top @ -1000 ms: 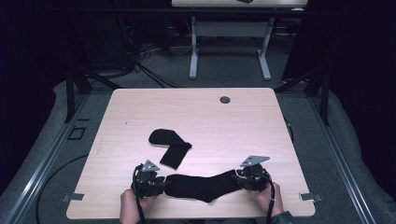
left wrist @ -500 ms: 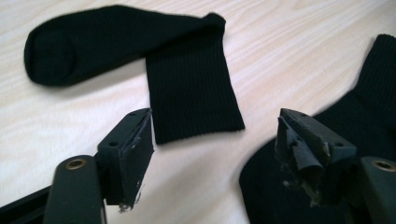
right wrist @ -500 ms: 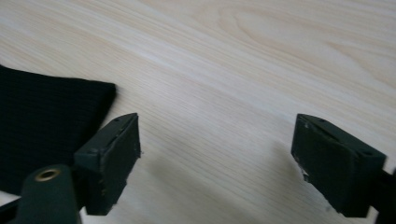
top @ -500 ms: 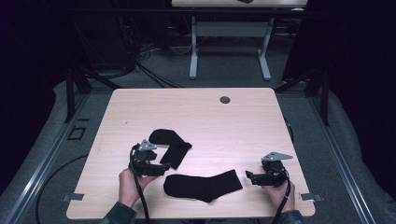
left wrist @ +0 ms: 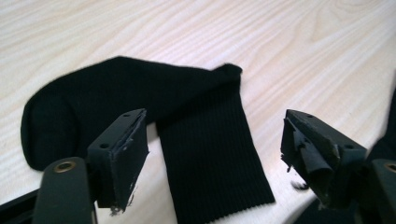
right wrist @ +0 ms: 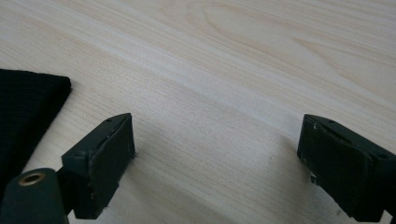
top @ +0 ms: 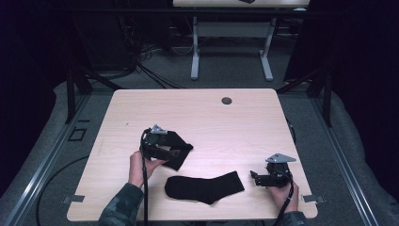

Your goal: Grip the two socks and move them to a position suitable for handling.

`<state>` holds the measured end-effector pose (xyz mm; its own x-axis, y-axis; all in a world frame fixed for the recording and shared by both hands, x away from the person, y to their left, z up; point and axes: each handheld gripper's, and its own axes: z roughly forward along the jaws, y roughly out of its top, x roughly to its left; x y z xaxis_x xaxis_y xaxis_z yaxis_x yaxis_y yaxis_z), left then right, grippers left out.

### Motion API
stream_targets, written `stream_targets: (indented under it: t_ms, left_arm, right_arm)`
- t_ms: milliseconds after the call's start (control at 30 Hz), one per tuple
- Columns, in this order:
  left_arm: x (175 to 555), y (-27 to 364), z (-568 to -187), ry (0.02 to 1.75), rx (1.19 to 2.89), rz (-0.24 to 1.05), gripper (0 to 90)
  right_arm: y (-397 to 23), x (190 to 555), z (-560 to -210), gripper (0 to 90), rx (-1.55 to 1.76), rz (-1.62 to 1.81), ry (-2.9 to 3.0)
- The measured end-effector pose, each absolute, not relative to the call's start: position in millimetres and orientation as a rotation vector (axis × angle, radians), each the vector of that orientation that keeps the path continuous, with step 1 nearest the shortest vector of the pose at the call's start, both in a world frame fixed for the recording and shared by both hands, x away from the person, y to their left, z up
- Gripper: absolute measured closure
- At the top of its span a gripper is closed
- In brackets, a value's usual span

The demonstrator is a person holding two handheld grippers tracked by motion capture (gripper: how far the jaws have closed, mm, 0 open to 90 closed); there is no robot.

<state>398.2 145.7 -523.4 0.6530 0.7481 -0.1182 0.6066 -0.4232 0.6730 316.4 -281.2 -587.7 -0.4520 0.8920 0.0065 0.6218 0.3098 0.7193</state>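
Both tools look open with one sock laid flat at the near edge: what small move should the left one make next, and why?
Probably lower the left tool and close it on the folded sock. Its jaws have just been opening, stand apart with nothing between them, and hover right over that sock, while the flat sock lies free and the right tool is open over bare table.

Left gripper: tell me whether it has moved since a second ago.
Yes. In the high view the left gripper has gone from the table's near edge up toward the round hole, and now hovers open over the folded sock.
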Motion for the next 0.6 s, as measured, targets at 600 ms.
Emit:
stream_targets:
  t_ms: [600]
  left_arm:
    - [438,131,-537,1.007,2.258,0.264,20.9]
  right_arm:
    - [-282,315,-588,13.4,1.36,0.943,2.167]
